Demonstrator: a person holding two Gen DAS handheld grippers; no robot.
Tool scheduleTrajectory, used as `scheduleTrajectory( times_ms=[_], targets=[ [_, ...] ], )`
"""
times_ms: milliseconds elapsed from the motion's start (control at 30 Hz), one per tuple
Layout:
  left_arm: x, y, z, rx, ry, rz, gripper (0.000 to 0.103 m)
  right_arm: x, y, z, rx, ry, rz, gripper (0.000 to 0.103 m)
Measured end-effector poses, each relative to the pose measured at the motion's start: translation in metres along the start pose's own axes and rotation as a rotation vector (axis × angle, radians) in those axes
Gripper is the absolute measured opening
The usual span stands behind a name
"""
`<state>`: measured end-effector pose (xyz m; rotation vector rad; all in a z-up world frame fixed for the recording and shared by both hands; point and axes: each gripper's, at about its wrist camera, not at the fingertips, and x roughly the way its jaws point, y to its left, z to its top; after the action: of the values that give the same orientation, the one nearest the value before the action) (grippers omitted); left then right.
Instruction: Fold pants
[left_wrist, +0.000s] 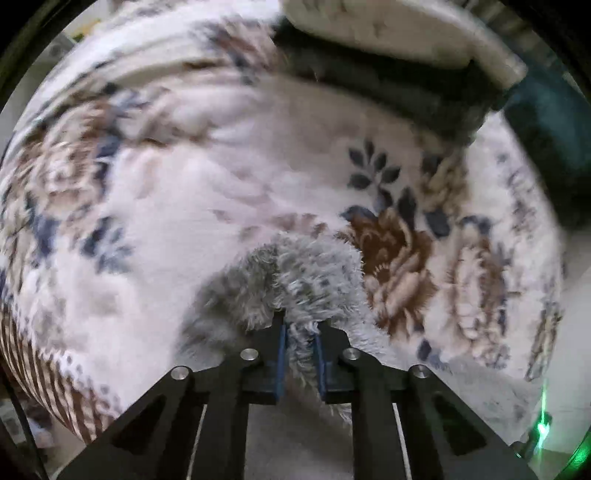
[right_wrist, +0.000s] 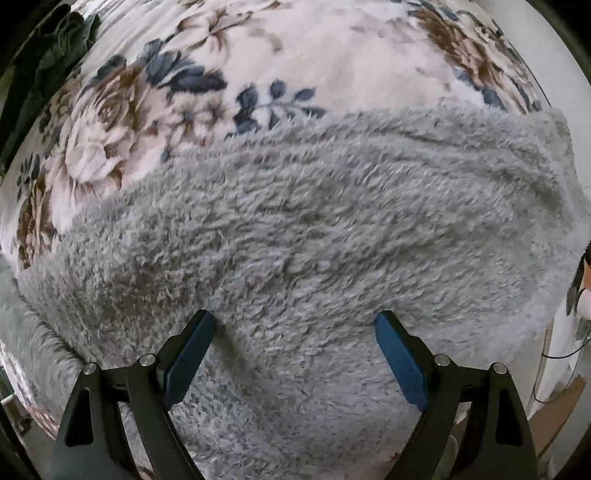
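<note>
While left gripper (left_wrist: 300, 332) pinches fleece pants (right_wrist: 314, 229) edge, right gripper (right_wrist: 294, 325) splayed above fabric: clamp before lifting.

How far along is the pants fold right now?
Early. Done: the grey fleece pants lie spread on the floral blanket. In hand: the left tool pinches a pants edge; the right tool is open over the fabric. Left: no finished fold visible.

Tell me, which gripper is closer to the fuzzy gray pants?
Left. The left gripper has its jaws shut on the fuzzy gray pants. The right gripper hovers open just above them.
</note>
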<state>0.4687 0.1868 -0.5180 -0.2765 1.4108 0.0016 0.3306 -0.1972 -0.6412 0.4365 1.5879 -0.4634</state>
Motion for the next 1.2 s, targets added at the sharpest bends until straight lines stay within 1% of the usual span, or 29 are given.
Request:
scheduleTrajectory(
  times_ms=[67,133,167,233,267,300,333,400,433,467,500,567,600,633,700,767,800,833,867,900,933,967,1000,1033,1067,1133,1200],
  targets=[
    [-0.028,0.023,-0.026,-0.045,-0.042,-0.024,0.009,0.000,-0.001,-0.003,-0.012,0.007,0.005,0.091],
    [-0.041,0.057,-0.057,-0.097,-0.047,0.006,0.009,0.002,-0.001,-0.004,-0.030,0.015,0.006,0.091],
    [-0.040,0.081,-0.082,-0.150,-0.020,0.027,0.009,0.002,-0.005,-0.014,-0.037,0.019,0.009,0.091],
    [-0.028,0.111,-0.111,-0.219,0.039,0.074,0.009,0.003,-0.001,-0.017,-0.052,0.031,0.010,0.091],
    [-0.016,0.134,-0.133,-0.281,0.094,0.080,0.009,0.004,0.002,-0.022,-0.058,0.036,0.010,0.091],
    [-0.010,0.143,-0.145,-0.317,0.119,0.083,0.009,0.005,0.005,-0.026,-0.063,0.038,0.014,0.091],
    [-0.005,0.156,-0.159,-0.373,0.143,0.068,0.010,0.005,0.007,-0.030,-0.070,0.041,0.017,0.091],
    [-0.009,0.163,-0.169,-0.423,0.135,0.014,0.012,0.001,0.009,-0.036,-0.074,0.040,0.036,0.091],
    [-0.015,0.161,-0.171,-0.438,0.120,-0.005,0.017,-0.002,0.009,-0.038,-0.072,0.040,0.055,0.091],
    [-0.022,0.159,-0.171,-0.457,0.096,-0.046,0.026,-0.008,0.006,-0.043,-0.066,0.039,0.076,0.091],
    [-0.027,0.155,-0.168,-0.469,0.072,-0.089,0.031,-0.013,0.004,-0.048,-0.059,0.036,0.098,0.091],
    [-0.036,0.140,-0.154,-0.459,0.031,-0.158,0.059,-0.025,-0.004,-0.056,-0.036,0.042,0.145,0.091],
    [-0.036,0.133,-0.145,-0.446,0.019,-0.175,0.062,-0.028,-0.009,-0.064,-0.010,0.053,0.188,0.091],
    [-0.032,0.125,-0.134,-0.434,0.013,-0.178,0.062,-0.030,-0.015,-0.072,0.018,0.070,0.229,0.091],
    [-0.022,0.118,-0.115,-0.426,0.028,-0.200,0.062,-0.028,-0.028,-0.094,0.103,0.140,0.308,0.091],
    [-0.011,0.118,-0.101,-0.438,0.044,-0.205,0.062,-0.023,-0.043,-0.112,0.208,0.215,0.390,0.091],
    [-0.003,0.117,-0.094,-0.444,0.069,-0.204,0.062,-0.018,-0.049,-0.118,0.249,0.243,0.420,0.091],
    [0.002,0.117,-0.087,-0.449,0.088,-0.195,0.062,-0.015,-0.048,-0.117,0.288,0.266,0.453,0.091],
    [0.007,0.117,-0.081,-0.454,0.103,-0.197,0.062,-0.007,-0.044,-0.123,0.324,0.292,0.488,0.091],
    [0.009,0.113,-0.077,-0.451,0.111,-0.186,0.062,0.002,-0.040,-0.124,0.350,0.306,0.507,0.091],
    [0.013,0.110,-0.074,-0.441,0.110,-0.150,0.060,0.012,-0.033,-0.125,0.384,0.309,0.534,0.087],
    [0.013,0.108,-0.074,-0.433,0.098,-0.133,0.047,0.020,-0.029,-0.123,0.407,0.302,0.551,0.067],
    [0.013,0.105,-0.073,-0.418,0.078,-0.115,0.032,0.024,-0.029,-0.119,0.417,0.298,0.544,0.049],
    [0.012,0.101,-0.073,-0.394,0.067,-0.104,0.016,0.027,-0.028,-0.119,0.420,0.298,0.525,0.014],
    [0.006,0.098,-0.075,-0.372,0.040,-0.089,0.012,0.030,-0.026,-0.119,0.417,0.298,0.496,0.012],
    [-0.010,0.091,-0.081,-0.339,-0.009,-0.082,0.010,0.024,-0.027,-0.122,0.416,0.249,0.473,0.009],
    [-0.034,0.093,-0.091,-0.331,-0.054,-0.092,0.009,0.008,-0.020,-0.125,0.351,0.199,0.451,0.009]
  ],
)
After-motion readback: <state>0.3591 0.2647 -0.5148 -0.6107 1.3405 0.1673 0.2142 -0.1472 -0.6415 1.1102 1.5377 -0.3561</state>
